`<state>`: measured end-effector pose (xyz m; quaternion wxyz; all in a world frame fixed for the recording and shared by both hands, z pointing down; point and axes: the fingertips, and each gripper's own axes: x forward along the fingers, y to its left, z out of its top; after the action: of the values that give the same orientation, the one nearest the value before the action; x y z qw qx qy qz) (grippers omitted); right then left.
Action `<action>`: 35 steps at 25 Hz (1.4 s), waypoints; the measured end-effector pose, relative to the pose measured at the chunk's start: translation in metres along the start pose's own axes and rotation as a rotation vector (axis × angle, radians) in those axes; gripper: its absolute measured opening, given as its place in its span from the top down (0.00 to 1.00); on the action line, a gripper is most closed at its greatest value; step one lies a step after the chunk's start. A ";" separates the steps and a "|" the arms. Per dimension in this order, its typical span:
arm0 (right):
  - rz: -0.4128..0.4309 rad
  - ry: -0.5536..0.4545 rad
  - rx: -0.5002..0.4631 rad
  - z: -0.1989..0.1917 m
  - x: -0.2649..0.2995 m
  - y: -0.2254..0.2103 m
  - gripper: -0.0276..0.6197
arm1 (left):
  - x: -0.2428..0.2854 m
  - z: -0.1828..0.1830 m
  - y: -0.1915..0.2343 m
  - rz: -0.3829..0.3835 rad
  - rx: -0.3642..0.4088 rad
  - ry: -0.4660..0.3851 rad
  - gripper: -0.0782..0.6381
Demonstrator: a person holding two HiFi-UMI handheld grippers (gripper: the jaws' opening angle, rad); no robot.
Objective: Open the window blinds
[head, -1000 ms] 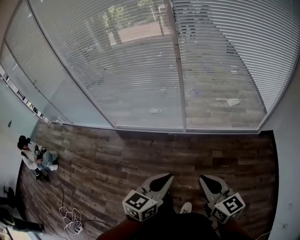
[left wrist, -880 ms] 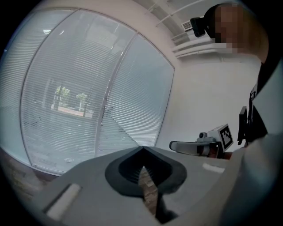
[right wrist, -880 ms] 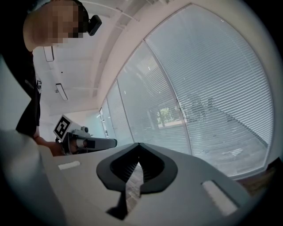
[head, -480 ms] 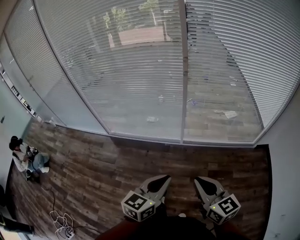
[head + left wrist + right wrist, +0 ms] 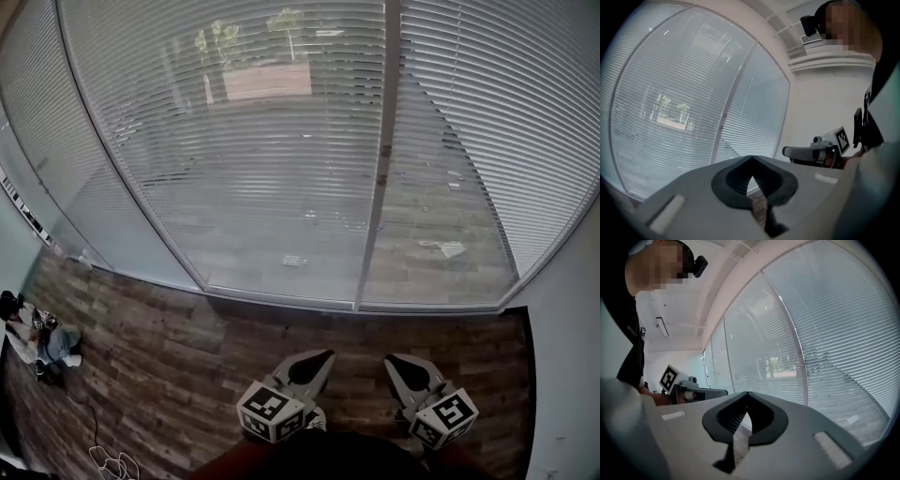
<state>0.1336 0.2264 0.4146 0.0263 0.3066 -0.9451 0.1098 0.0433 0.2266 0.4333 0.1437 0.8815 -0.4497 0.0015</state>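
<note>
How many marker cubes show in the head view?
2. One marker cube sits on the left tongs, bottom centre. The other cube sits on the right tongs, just to its right. Neither is hidden.

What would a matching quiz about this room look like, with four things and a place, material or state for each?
Things:
1. window blinds
2. floor
3. person on the floor
4. right gripper

Descriptions:
A. jaws together, nothing held
B. lowered over the glass
C. dark wood planks
D. at the far left edge of the head view

Pairs: 1-B, 2-C, 3-D, 4-A
</note>
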 end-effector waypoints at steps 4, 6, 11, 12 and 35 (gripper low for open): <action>-0.023 -0.012 -0.007 0.011 0.041 -0.003 0.92 | 0.003 0.016 0.050 -0.012 0.011 -0.006 0.89; -0.037 -0.011 0.003 0.012 0.055 -0.007 0.92 | 0.008 0.021 0.064 -0.030 0.011 -0.003 0.89; -0.049 0.018 0.016 -0.003 0.082 -0.003 0.92 | 0.011 0.002 0.080 -0.075 -0.013 0.039 0.89; -0.049 0.027 0.016 -0.004 0.087 -0.002 0.92 | 0.010 -0.003 0.081 -0.088 -0.028 0.049 0.89; -0.041 0.039 0.038 0.002 0.124 -0.036 0.92 | 0.032 0.001 0.117 -0.038 -0.089 0.068 0.89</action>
<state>0.0543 0.1271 0.4339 0.0411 0.3240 -0.9358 0.1332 -0.0301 0.1359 0.4662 0.1979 0.8821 -0.4274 0.0089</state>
